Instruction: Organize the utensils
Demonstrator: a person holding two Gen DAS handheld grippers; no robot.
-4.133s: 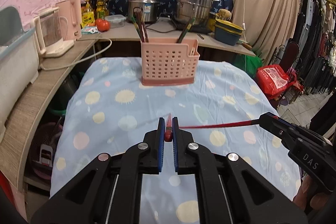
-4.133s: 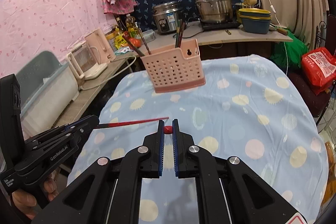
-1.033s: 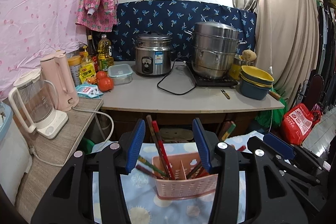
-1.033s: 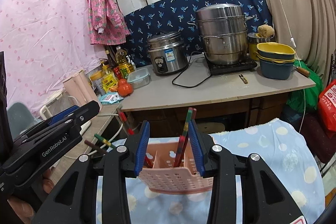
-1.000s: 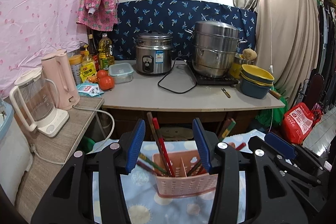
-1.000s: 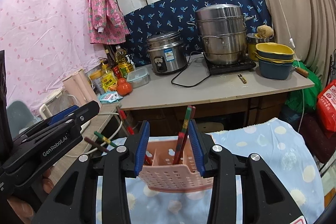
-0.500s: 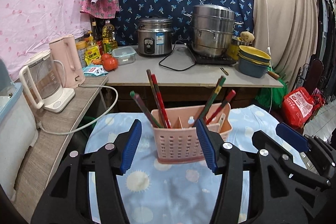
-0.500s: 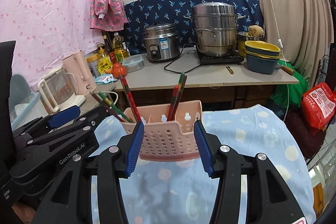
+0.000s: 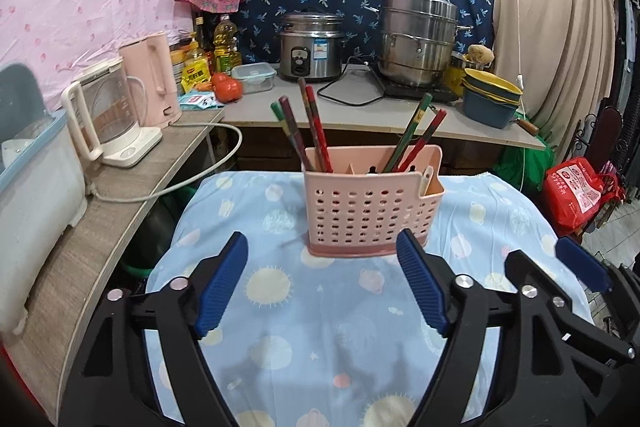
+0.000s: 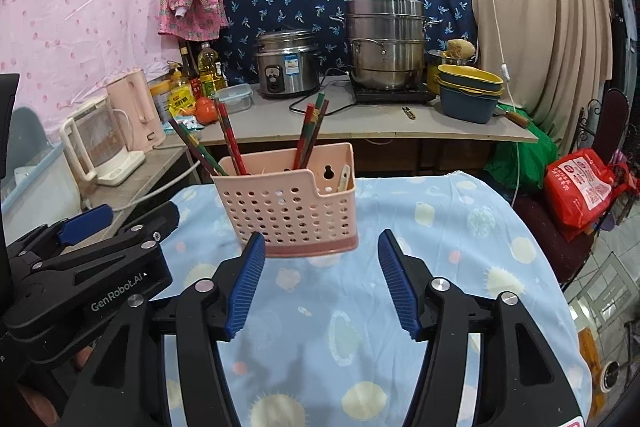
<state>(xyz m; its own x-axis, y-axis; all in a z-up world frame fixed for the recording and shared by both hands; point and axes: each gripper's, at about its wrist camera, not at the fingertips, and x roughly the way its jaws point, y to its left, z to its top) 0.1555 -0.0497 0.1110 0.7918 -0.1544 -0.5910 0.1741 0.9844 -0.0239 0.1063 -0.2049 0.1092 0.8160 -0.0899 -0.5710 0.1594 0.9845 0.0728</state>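
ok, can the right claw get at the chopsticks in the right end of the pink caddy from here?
Probably yes. The right claw is empty, its jaws opening, and the chopsticks stick up above the pink caddy rim, nothing between.

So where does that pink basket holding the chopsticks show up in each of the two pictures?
Left wrist view: the pink basket stands at centre, on the blue tablecloth.
Right wrist view: the pink basket stands left of centre.
Shared landmark: the rice cooker on the counter behind it.

Bare tablecloth (image 9: 320,339) ahead, utensil basket (image 9: 366,215) beyond.
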